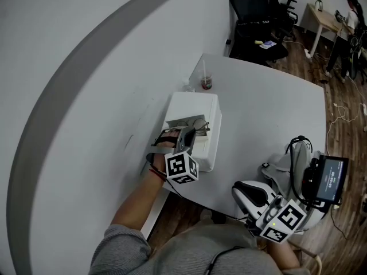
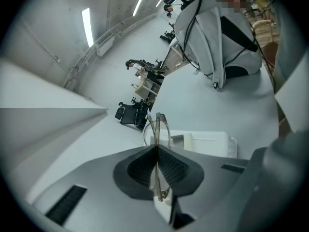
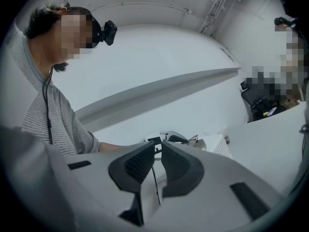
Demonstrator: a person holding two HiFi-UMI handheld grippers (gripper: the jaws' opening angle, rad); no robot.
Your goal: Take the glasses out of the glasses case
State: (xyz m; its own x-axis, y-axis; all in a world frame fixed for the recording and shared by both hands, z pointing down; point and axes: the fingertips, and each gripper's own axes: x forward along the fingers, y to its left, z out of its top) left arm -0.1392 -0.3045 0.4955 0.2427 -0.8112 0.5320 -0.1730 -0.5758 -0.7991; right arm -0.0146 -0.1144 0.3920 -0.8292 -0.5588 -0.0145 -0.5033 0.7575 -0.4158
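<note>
A white glasses case lies open on the white table. My left gripper hovers over its far end, shut on a pair of thin-framed glasses. In the left gripper view the pads pinch the glasses edge-on, lifted above the case. My right gripper hangs off the table's near edge, by the person's body. Its jaws stand a narrow gap apart with nothing between them. It looks across at the left gripper and the case.
A small cup with a straw stands on the table just beyond the case. A device with a lit screen and a grey bag sit at the right. Black office chairs stand past the far table edge.
</note>
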